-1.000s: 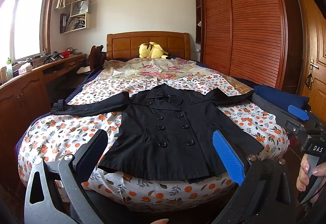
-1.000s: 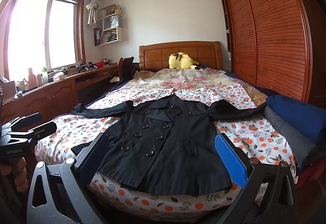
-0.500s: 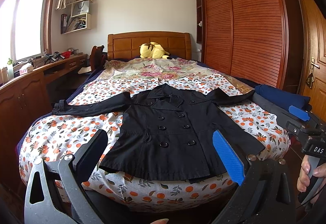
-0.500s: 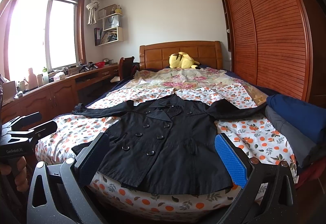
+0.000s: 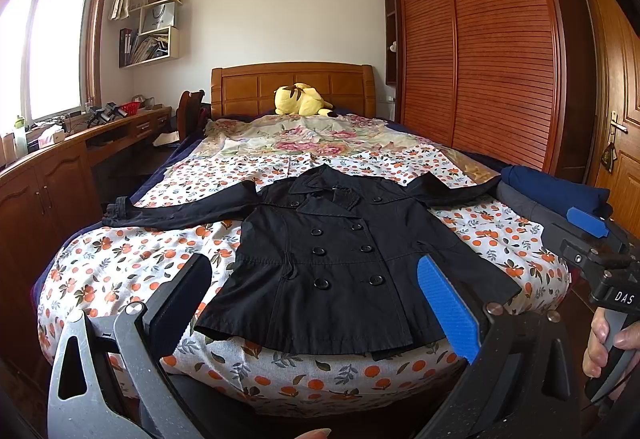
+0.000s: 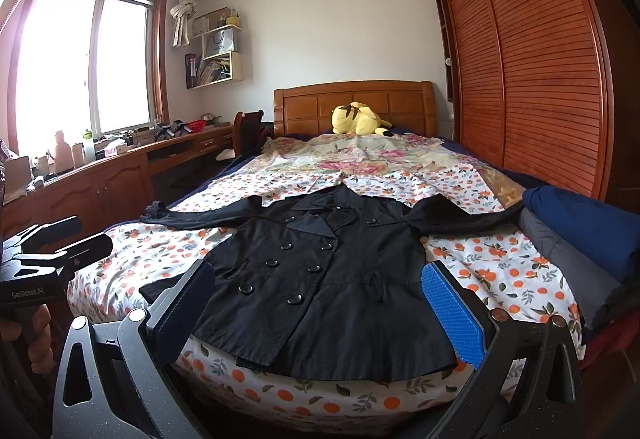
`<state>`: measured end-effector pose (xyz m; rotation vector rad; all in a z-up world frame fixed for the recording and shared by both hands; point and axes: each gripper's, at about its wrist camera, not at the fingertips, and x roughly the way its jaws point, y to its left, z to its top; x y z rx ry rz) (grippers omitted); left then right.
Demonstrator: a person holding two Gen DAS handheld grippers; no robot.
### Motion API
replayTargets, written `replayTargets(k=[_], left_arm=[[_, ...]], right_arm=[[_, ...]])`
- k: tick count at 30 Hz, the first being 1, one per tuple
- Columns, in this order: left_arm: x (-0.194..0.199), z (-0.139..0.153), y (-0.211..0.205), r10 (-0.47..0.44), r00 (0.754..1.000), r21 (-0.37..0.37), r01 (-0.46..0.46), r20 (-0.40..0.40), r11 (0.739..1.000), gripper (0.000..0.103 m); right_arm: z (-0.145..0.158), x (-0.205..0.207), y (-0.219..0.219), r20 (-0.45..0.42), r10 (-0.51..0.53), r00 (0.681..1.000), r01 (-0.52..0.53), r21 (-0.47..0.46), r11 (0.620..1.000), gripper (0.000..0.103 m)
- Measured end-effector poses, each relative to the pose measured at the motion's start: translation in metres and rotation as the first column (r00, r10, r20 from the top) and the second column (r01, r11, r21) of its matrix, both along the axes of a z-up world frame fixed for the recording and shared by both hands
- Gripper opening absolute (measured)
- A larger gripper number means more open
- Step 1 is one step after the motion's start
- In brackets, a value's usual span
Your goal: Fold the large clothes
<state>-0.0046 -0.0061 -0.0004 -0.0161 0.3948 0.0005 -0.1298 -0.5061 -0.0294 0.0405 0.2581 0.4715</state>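
Gaping tongs (image 5: 316, 303) above black coat (image 5: 344, 259)

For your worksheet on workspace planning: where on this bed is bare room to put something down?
Bare bedspread lies between the black coat hem and its left sleeve, and between coat and folded clothes on the right. Crowded: that stack's edge, and the plush toy by the headboard.

Ahead of your claws lies the bed (image 5: 120, 271), covered by an orange-print sheet; beyond it you see a floral blanket (image 5: 304, 135) and, farthest from the claws, a yellow plush toy (image 5: 300, 104) against the wooden headboard (image 6: 352, 103). To the right of your claws stands the slatted wardrobe (image 5: 480, 51), with folded blue and grey bedding (image 6: 584, 239) near it. To the left you find the desk (image 6: 120, 163), window (image 6: 80, 59) and wall shelves (image 5: 154, 35).
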Motion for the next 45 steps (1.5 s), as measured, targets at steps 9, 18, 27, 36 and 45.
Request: replayTargets(k=[9,18,27,36,45], left_arm=[[0.002,-0.002,-0.001,0.001,1.000,-0.002,-0.001,-0.001,1.000,0.103],[0.002,0.000,-0.001,-0.006,1.000,-0.003,0.006,0.000,1.000,0.103],[0.001,0.002,-0.004,-0.008,1.000,0.003,0.008,0.007,1.000,0.103],[0.003,-0.001,-0.003,-0.004,1.000,0.001,0.004,-0.001,1.000,0.103],[0.022,-0.030,0.006,0.042,0.997,0.029,-0.040,-0.068,0.999,0.103]], right_arm=[[0.000,0.001,-0.001,-0.004,0.002,1.000,-0.002,0.004,1.000,0.103],[0.000,0.001,-0.002,-0.004,0.002,1.000,-0.002,0.006,1.000,0.103],[0.000,0.001,-0.001,-0.004,0.001,1.000,-0.001,0.007,1.000,0.103],[-0.002,0.004,-0.001,-0.015,0.003,1.000,-0.003,0.005,1.000,0.103],[-0.006,0.025,0.011,-0.044,0.037,0.998,-0.037,0.006,0.999,0.103]])
